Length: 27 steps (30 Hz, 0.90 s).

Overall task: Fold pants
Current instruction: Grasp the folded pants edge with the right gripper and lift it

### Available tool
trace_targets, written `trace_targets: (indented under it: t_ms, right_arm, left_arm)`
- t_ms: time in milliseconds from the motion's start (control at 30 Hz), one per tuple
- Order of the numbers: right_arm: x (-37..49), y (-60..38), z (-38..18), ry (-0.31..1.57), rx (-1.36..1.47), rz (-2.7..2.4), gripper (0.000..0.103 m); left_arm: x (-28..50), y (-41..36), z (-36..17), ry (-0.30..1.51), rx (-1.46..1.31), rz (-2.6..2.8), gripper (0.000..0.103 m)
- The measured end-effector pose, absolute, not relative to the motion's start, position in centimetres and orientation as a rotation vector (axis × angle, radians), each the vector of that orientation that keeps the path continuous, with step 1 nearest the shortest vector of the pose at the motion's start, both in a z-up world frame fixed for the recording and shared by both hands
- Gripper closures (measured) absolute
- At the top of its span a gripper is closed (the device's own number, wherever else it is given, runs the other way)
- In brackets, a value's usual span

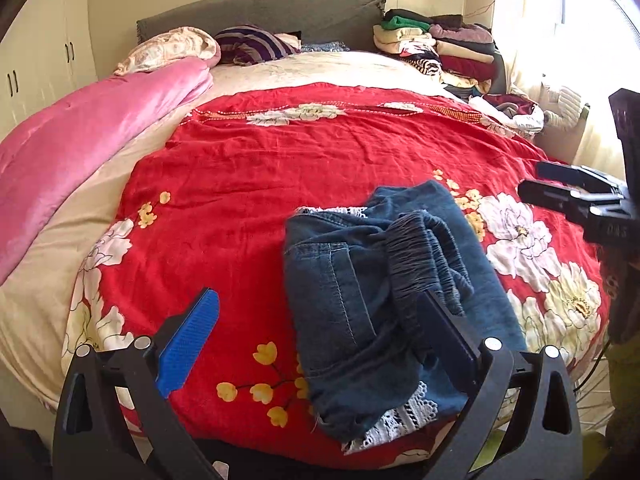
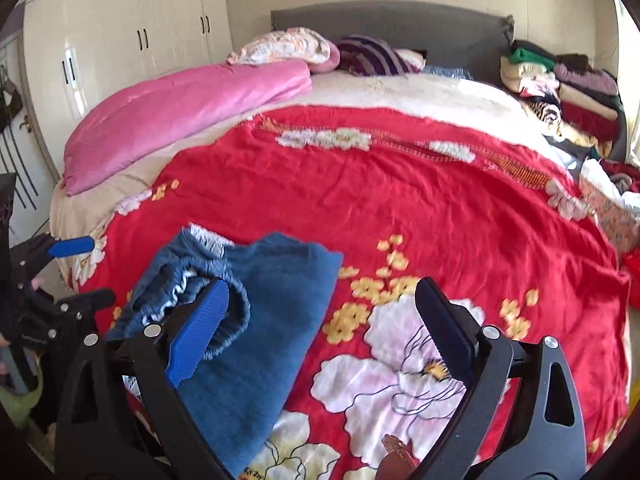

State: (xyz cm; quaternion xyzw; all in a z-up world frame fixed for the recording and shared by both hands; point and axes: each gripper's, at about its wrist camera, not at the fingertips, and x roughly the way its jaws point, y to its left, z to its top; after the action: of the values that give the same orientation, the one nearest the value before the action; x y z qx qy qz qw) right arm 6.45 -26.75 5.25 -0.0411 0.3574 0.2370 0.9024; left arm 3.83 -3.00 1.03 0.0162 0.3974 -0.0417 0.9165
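Pants (image 1: 384, 304) are sitting bunched up on the red floral bedspread (image 1: 280, 168), low and centre in the left wrist view, with the elastic waistband (image 1: 424, 252) scrunched on top and some white lace trim (image 1: 400, 420) poking out at the bottom edge. They're dark blue denim, roughly folded over but still pretty lumpy.

My left tool (image 1: 316, 344) has its fingers spread wide apart and isn't gripping anything. The blue-padded finger (image 1: 188, 344) is off to the left over bare bedspread, and the other one overlaps the pants' lower right side in the picture; can't tell if it's actually touching the fabric.

My right tool (image 2: 320, 332) is spread apart too, nothing in it. In the right wrist view its blue pad (image 2: 196, 336) sits right in front of the waistband, while the other finger hangs over the big white flower print. You can also spot it at the right edge of the left view, clear of the pants.

Further up the frame there's a pink quilt (image 1: 92, 136) on the left side of the bed, a striped pillow (image 1: 252, 44) by the grey headboard (image 1: 260, 12), and a stack of folded clothes (image 1: 440, 48) at upper right.
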Motion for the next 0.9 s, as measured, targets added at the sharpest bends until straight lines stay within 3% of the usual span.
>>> trace_targets:
  t_ms: [367,800,900]
  right_arm:
    - [7.0,-24.2,1.8,0.841,-0.048,0.570,0.015]
    - [8.7,-23.5,-3.5,1.036,0.070,0.579,0.015]
    - [9.0,-23.3,-3.7,1.032,0.067,0.586,0.024]
  left_arm:
    - [5.3,0.6,-1.4,0.857,-0.114,-0.067,0.005]
    - [8.4,-1.6,-5.9,0.976,-0.194,-0.183,0.005]
    - [8.8,-1.5,-6.1,0.975,-0.220,-0.195,0.005]
